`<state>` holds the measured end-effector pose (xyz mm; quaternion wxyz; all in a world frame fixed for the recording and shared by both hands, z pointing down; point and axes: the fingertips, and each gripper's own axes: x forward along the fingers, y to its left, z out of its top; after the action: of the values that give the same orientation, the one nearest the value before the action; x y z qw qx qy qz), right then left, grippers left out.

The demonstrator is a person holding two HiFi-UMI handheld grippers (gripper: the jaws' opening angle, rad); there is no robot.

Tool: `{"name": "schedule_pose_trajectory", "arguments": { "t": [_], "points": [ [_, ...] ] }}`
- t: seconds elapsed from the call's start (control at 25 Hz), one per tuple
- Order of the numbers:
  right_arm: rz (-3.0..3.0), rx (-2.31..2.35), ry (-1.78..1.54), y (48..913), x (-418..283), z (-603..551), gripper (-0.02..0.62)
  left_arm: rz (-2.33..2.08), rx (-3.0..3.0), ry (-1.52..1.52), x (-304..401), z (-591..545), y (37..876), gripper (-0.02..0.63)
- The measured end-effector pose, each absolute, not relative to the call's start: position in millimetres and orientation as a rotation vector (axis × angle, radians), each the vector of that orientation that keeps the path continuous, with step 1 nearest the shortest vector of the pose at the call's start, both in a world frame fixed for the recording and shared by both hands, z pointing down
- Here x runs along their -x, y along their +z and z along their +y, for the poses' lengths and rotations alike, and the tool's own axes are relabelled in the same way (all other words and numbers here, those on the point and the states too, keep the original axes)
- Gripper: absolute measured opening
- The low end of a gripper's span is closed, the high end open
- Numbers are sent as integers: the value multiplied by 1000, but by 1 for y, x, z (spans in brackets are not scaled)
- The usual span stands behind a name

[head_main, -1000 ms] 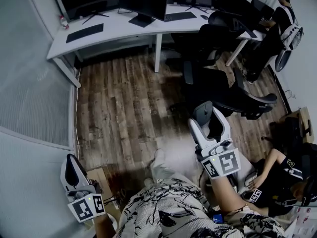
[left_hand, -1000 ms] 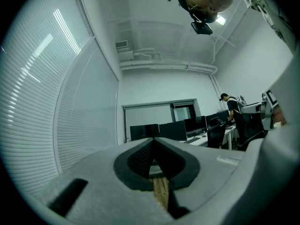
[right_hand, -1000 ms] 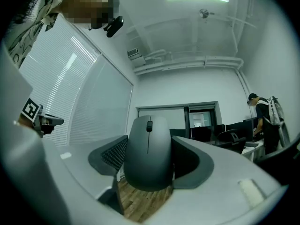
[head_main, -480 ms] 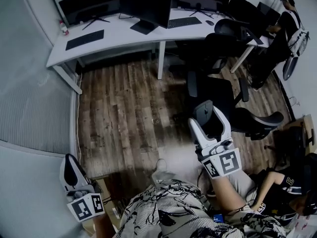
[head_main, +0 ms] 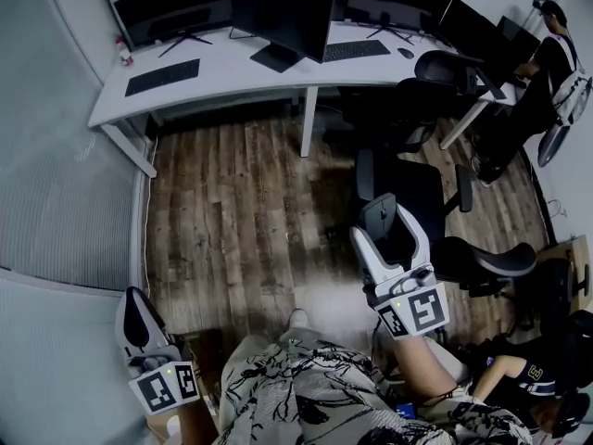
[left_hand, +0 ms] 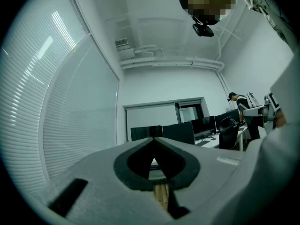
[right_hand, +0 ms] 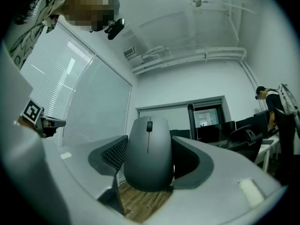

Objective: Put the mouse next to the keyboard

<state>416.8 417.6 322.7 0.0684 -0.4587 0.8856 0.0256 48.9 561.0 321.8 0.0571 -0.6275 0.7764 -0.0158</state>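
A grey mouse (right_hand: 149, 153) with a scroll wheel sits clamped between the jaws of my right gripper (head_main: 384, 222), which is shut on it and held over the wooden floor; the mouse (head_main: 378, 213) shows at the jaw tips in the head view. My left gripper (head_main: 137, 318) hangs low at the left, shut with nothing in it. Far ahead, a white desk (head_main: 232, 68) carries a black keyboard (head_main: 162, 76) at its left and a second keyboard (head_main: 356, 50) at its right, with a small mouse (head_main: 405, 53) beside that one.
Dark monitors (head_main: 283, 15) stand along the desk. Several black office chairs (head_main: 417, 188) crowd the floor between my right gripper and the desk's right end. A person (head_main: 547, 63) stands at the far right and another crouches at the lower right (head_main: 519, 378). A frosted glass wall (head_main: 56, 193) runs along the left.
The desk and chairs have slid down and nearer in the head view as the view advanced. Both grippers hold the same pose, the mouse still gripped.
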Motion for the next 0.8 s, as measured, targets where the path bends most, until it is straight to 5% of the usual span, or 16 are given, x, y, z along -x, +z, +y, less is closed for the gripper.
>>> {"name": "schedule_pose_trajectory", "arguments": {
  "t": [0.8],
  "points": [
    [2663,1440,79,328,-340,325,302,2294,2003,3,26,445,329,-6]
  ]
}}
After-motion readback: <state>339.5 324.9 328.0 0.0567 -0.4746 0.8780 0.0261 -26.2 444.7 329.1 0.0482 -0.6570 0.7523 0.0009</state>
